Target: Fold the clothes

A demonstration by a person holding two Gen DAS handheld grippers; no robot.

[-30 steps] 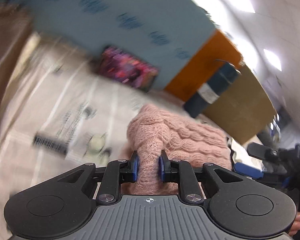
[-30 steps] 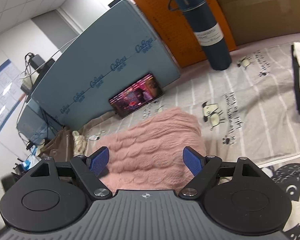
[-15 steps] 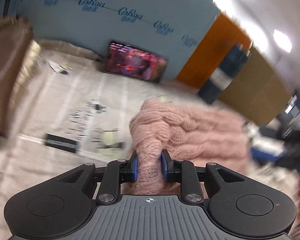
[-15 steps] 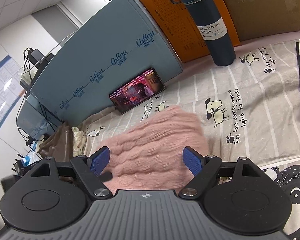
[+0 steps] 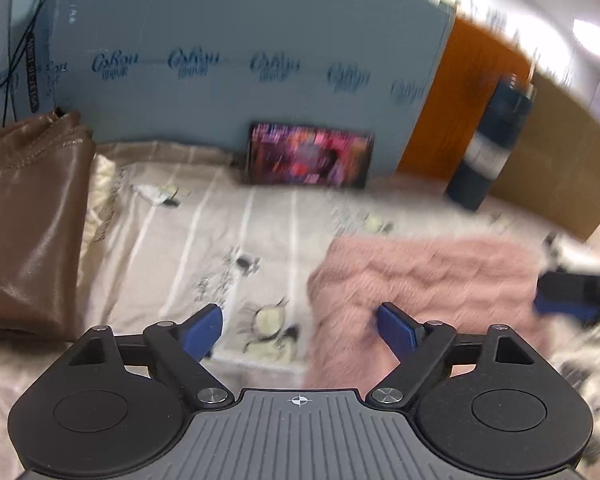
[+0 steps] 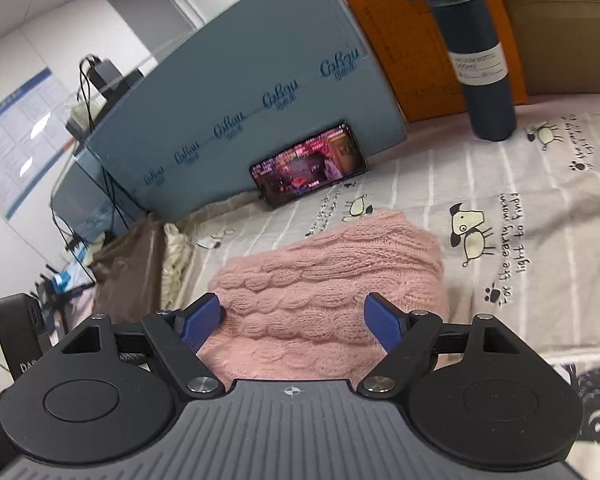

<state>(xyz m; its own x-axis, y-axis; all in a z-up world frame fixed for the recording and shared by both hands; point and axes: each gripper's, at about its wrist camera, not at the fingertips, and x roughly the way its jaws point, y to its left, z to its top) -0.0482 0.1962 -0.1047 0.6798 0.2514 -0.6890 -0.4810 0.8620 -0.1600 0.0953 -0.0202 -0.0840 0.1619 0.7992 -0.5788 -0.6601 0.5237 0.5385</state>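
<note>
A pink cable-knit sweater [image 5: 424, 280] lies folded in a flat bundle on the printed sheet [image 5: 188, 240]. My left gripper [image 5: 300, 330] is open and empty, with its right finger over the sweater's left edge. My right gripper [image 6: 294, 322] is open and empty, just above the near part of the sweater [image 6: 324, 276]. The right gripper shows in the left wrist view [image 5: 576, 296] at the sweater's right side. The left wrist view is blurred.
A lit phone [image 6: 310, 166] leans on a blue foam board [image 6: 236, 92] at the back. A dark blue bottle [image 6: 472, 52] stands by an orange board [image 6: 396, 40]. Folded brown clothing [image 5: 24, 216] lies at the left.
My left gripper has let go of the sweater and opened, and has swung left. The sweater has dropped flat on the sheet. The right gripper has stayed open over it.
</note>
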